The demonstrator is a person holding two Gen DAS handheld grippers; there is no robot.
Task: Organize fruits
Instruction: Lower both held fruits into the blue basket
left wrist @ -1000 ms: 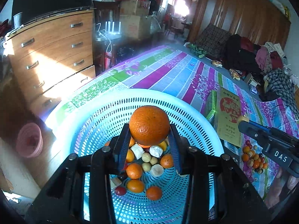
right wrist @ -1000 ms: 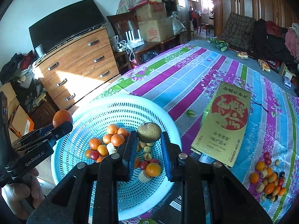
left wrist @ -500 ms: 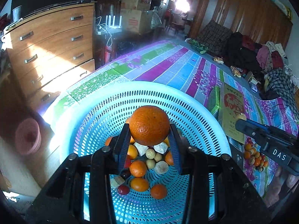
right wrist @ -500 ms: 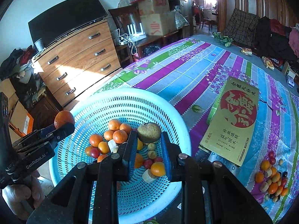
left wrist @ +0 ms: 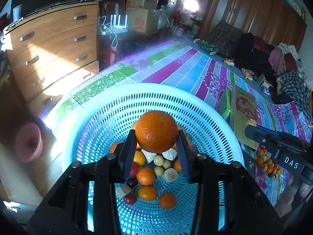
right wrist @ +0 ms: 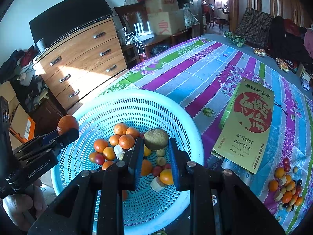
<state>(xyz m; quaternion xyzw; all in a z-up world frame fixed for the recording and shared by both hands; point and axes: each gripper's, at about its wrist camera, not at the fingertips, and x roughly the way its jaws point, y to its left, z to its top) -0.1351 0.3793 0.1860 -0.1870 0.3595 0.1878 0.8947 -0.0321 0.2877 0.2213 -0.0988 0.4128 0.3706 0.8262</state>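
Observation:
My left gripper [left wrist: 156,137] is shut on a large orange [left wrist: 156,131], held above the pale blue perforated basket [left wrist: 125,101]. Several small oranges, red fruits and pale pieces lie in the basket's bottom. My right gripper [right wrist: 155,145] is shut on a brownish-green round fruit [right wrist: 156,138], also above the basket [right wrist: 137,99]. The right wrist view shows the left gripper [right wrist: 65,132] with the orange [right wrist: 67,123] at the basket's left rim. In the left wrist view the right gripper [left wrist: 252,129] reaches in from the right.
A pile of small fruits [right wrist: 285,188] lies on the striped tablecloth [right wrist: 205,72] at the right. A yellow box with a red seal [right wrist: 248,127] lies beside the basket. A wooden dresser [right wrist: 82,60] stands at the left, a pink bin [left wrist: 29,142] on the floor.
Both grippers keep their fruits and have hardly moved. The basket looks slightly nearer in both views.

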